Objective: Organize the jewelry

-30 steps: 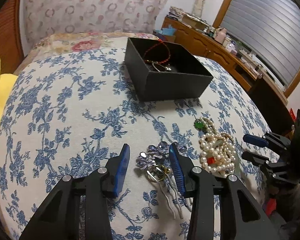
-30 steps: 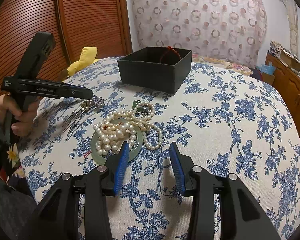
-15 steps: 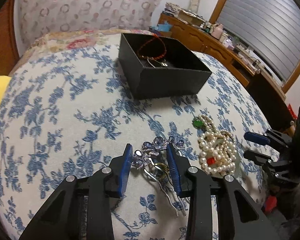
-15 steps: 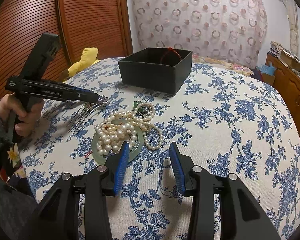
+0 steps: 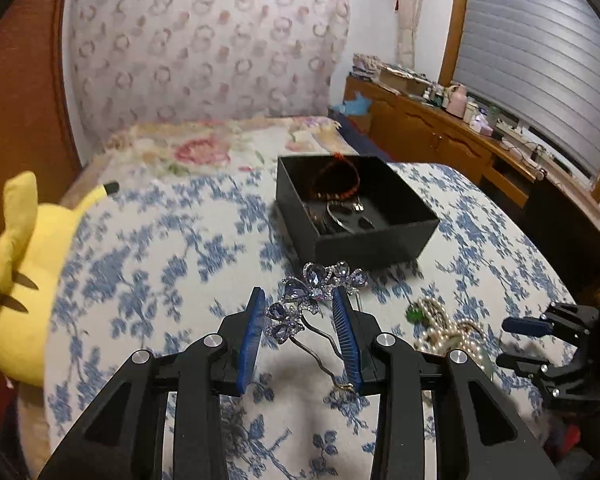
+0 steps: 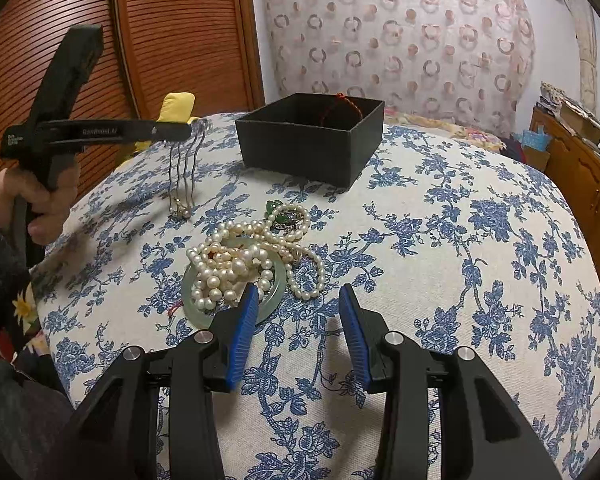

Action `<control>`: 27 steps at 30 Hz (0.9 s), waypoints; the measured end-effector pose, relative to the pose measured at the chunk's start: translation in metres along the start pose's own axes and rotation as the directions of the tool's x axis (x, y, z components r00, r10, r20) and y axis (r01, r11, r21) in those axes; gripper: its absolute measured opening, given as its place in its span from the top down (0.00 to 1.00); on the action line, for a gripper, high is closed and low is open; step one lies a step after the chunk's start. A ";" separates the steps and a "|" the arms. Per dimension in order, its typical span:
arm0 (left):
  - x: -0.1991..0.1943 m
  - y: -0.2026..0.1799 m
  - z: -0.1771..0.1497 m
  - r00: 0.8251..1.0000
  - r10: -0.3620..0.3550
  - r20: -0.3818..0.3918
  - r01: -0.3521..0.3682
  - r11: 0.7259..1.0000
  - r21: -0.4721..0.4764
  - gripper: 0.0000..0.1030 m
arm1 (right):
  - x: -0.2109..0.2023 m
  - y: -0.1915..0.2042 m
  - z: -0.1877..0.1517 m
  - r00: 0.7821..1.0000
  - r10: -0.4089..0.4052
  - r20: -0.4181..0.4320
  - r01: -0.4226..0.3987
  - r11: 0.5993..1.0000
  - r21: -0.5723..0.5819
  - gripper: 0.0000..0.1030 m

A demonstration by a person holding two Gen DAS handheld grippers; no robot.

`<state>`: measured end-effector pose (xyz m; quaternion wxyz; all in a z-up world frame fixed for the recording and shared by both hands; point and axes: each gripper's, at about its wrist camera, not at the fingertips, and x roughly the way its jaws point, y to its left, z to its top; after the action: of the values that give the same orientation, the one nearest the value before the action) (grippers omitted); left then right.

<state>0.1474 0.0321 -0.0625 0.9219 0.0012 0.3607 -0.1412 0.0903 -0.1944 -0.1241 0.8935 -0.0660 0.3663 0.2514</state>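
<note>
Between the blue pads of the left gripper [image 5: 300,326] sits the purple jewelled hair comb [image 5: 320,292], pinched and lifted, its prongs hanging clear above the floral cloth [image 6: 440,240]. Right gripper [image 6: 298,320] is half open and holds nothing, just beside the pearl necklace [image 6: 240,260] on a green ring. Beyond, the black box [image 5: 356,216] contains a red cord bracelet [image 5: 340,176] and, maybe, dark metal pieces.

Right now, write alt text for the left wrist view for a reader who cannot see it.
The left gripper holds a purple jewelled hair comb above a blue floral tablecloth, its prongs hanging down. Beyond it sits an open black box with a red cord bracelet inside; pearls lie at right.
</note>
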 end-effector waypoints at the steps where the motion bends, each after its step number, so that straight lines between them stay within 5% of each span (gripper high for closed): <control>1: -0.001 0.000 0.001 1.000 0.002 0.005 -0.002 1.000 0.000 0.68 | 0.000 0.000 0.000 1.000 0.000 0.000 0.000 1.000 0.001 0.57; 11: -0.015 0.010 0.009 0.997 0.039 0.064 -0.038 0.999 -0.029 0.68 | 0.008 0.011 0.013 1.000 0.012 -0.006 -0.012 1.000 -0.028 0.57; 19: -0.026 0.025 -0.007 0.996 0.056 0.062 -0.053 0.997 -0.057 0.68 | 0.026 0.059 0.047 0.993 0.118 -0.013 -0.118 0.984 -0.132 0.57; 27: -0.035 0.043 -0.021 0.996 0.068 0.059 -0.062 0.994 -0.087 0.68 | 0.061 0.100 0.072 0.979 0.176 -0.106 -0.196 0.954 -0.228 0.57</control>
<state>0.1204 0.0844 -0.0591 0.9361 -0.0306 0.3372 -0.0956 0.1218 -0.0615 -0.1076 0.8353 -0.1479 0.3756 0.3731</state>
